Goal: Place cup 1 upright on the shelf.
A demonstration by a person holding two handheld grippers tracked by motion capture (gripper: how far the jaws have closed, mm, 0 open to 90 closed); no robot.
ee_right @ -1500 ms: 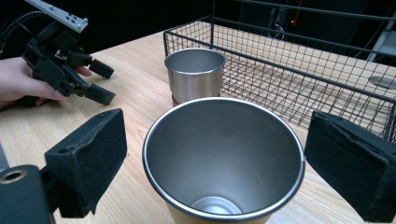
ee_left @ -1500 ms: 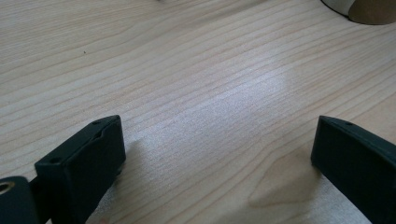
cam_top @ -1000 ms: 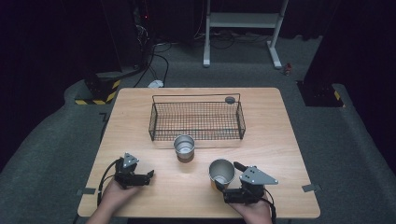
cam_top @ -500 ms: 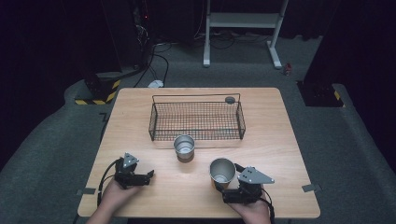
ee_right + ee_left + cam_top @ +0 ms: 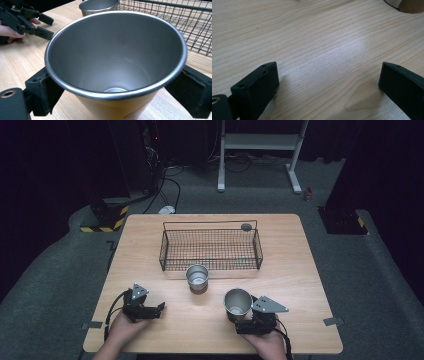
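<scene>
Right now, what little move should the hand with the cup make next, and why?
Probably lift the cup a little and carry it toward the wire basket. The right gripper has its fingers pressed on both sides of the cup, the basket ahead looks empty, and a second cup stands in between, so go over it.

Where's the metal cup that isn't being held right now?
In the high view, the free cup stands mid-table, just in front of the wire basket and up-left of the cup between the right tongs.
</scene>
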